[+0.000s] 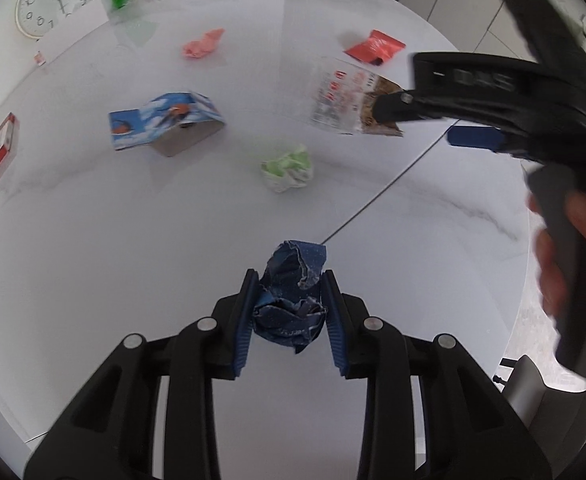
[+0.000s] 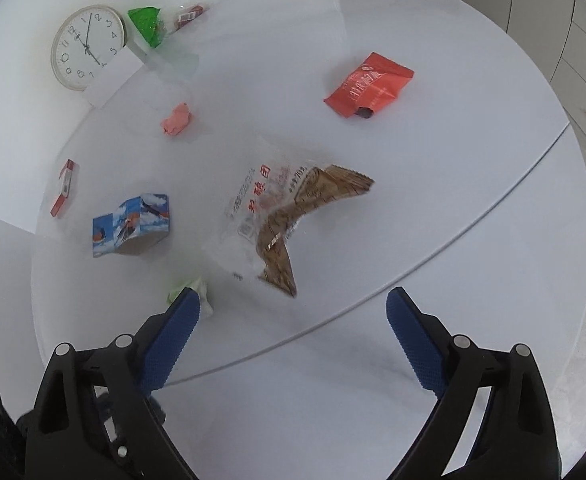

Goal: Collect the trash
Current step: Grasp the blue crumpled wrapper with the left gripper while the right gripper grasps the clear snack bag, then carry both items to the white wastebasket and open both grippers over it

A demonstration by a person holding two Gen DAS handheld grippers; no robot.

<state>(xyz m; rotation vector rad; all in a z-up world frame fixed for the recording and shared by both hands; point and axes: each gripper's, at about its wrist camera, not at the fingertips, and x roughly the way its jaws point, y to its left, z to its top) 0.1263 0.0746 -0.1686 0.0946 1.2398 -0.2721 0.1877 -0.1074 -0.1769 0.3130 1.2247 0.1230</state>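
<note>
Taking the wall clock (image 2: 88, 47), which lies flat at the far left of the round white table (image 2: 433, 160), as the landmark: just right of it sits a green plastic wrapper (image 2: 145, 24), with a white sheet of paper (image 2: 111, 76) tucked under the clock's near edge. Nearer the camera than the clock, at the table's left rim, lies a small red-and-white box (image 2: 64, 188). Right of and nearer than the clock is a crumpled pink paper (image 2: 177, 119), and nearer still a blue carton printed with birds (image 2: 131, 224) lies on its side. A crumpled green-and-white paper (image 1: 289, 167) rests further right and closer in, partly hidden behind the right gripper's left finger in the right wrist view. A clear-and-brown snack bag (image 2: 277, 224) lies near the table's middle, well right of the clock. Farthest right of the clock is a red snack packet (image 2: 369, 85).

The left gripper (image 1: 291, 280) has its blue pads pinching a crumpled dark blue paper ball (image 1: 293, 304), held above the near part of the table. The right gripper (image 2: 293, 300) has its fingers spread wide, holding nothing, hovering just short of the snack bag.
</note>
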